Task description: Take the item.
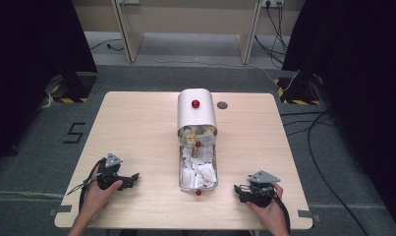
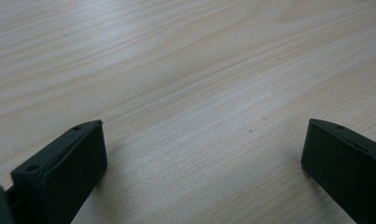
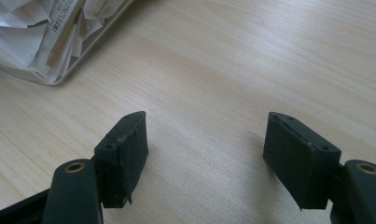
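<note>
Pale wood-grain table [image 1: 136, 128], clear oblong tray [image 1: 182, 169] of crumpled white paper slips [image 1: 198, 169], rounded metal cover [image 1: 196, 115] with red knob [image 1: 195, 103] — left gripper [image 2: 202, 154] jaws wide, empty, right gripper [image 3: 204, 154] likewise — matte black blocky pads.

Bench [image 1: 136, 128] open either side of the centre line. Down the middle: paper-filled tray [image 1: 213, 172] with grey cover [image 1: 197, 115] behind it, apparently touching. Left claw [image 1: 131, 178] and right claw [image 1: 237, 189] flank the tray, bare wood between.
</note>
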`<state>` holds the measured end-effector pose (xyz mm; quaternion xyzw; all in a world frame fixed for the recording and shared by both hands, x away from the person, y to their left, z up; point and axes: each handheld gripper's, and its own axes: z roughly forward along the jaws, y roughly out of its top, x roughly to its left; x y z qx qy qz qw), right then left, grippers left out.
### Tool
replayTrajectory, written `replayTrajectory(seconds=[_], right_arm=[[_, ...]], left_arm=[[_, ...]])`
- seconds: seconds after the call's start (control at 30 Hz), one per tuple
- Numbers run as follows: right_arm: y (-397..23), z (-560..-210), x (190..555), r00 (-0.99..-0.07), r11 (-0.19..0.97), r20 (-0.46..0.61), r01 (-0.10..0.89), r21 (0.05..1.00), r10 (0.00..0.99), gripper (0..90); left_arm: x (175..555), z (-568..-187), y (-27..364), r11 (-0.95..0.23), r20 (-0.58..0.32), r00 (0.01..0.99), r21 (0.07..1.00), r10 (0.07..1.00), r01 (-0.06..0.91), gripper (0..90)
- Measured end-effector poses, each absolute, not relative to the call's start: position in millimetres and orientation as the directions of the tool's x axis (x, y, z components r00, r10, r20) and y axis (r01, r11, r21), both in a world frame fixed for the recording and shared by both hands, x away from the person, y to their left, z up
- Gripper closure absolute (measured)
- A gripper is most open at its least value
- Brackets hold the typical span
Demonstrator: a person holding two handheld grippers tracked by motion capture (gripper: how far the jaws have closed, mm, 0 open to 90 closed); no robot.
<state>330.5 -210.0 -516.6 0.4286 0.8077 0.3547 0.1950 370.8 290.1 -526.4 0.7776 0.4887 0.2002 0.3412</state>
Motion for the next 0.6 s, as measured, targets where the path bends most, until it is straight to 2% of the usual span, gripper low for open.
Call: replayTrajectory(seconds=[0.6], right_arm=[[-210.1,-515.7,329.2,-0.565,0.385,-0.022,0.532,0.754,0.824,35.2]], left_arm=[[370.7,-526.3,289.7,-0.305,-0.019,0.461,0.726,0.887,0.617,0.0]])
